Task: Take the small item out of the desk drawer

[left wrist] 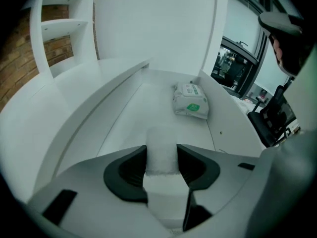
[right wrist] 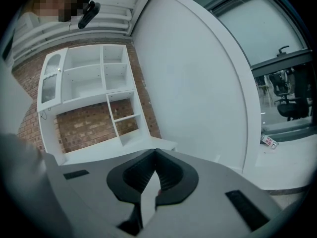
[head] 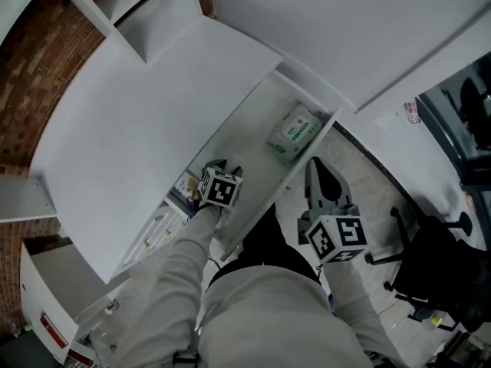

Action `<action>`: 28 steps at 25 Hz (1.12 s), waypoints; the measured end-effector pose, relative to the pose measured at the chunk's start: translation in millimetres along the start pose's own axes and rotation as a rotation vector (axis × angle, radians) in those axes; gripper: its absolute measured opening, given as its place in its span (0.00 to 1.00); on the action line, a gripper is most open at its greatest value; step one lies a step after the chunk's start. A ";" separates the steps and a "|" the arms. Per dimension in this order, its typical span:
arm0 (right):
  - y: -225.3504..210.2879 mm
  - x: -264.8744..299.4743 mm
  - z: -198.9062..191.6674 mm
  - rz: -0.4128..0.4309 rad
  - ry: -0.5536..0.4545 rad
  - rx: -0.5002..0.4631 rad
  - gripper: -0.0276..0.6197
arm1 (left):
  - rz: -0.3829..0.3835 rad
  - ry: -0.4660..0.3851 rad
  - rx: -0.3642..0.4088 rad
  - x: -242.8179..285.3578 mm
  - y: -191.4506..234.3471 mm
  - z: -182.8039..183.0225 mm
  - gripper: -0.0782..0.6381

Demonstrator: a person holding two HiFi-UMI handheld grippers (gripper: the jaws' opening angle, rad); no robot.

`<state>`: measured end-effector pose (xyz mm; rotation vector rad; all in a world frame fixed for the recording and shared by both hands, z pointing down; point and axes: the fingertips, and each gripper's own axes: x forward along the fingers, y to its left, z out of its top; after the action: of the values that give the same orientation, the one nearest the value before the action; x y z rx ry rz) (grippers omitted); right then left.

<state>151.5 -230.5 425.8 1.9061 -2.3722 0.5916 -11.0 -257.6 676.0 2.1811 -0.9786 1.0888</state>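
The left gripper (left wrist: 161, 153) reaches into the open desk drawer (left wrist: 130, 114), its jaws partly closed with both pads pressed on a small white block (left wrist: 161, 142). The block is frosted and rectangular, and it fills the gap between them. Farther along the drawer floor, well apart from the block, a white-and-green packet of wipes (left wrist: 190, 101) lies against the right wall. Nothing stands between them. The right gripper (right wrist: 154, 153) hangs outside the drawer, jaws together and empty, facing white shelves (right wrist: 99, 78) on a brick wall (right wrist: 91, 125).
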 end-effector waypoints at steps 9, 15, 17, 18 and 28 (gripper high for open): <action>17.6 -3.0 -3.1 0.033 -0.007 -0.004 0.09 | 0.020 -0.156 -0.007 -48.9 -1.0 39.1 0.38; 30.9 -5.1 -4.2 0.058 -0.012 -0.014 0.09 | 0.046 -0.257 0.005 -81.8 3.1 60.0 0.38; 34.6 -6.5 -4.5 0.065 -0.012 -0.016 0.09 | 0.058 -0.284 0.016 -96.7 4.0 68.6 0.38; 36.6 -7.1 -4.4 0.068 -0.012 -0.017 0.09 | 0.067 -0.300 0.023 -103.5 5.4 72.5 0.37; 52.9 -13.5 -1.4 0.101 -0.022 -0.033 0.09 | 0.115 -0.428 0.026 -153.2 6.9 88.0 0.37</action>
<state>104.4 -208.4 409.4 1.7973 -2.4881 0.5370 -40.0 -265.8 501.8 2.4609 -1.2898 0.6928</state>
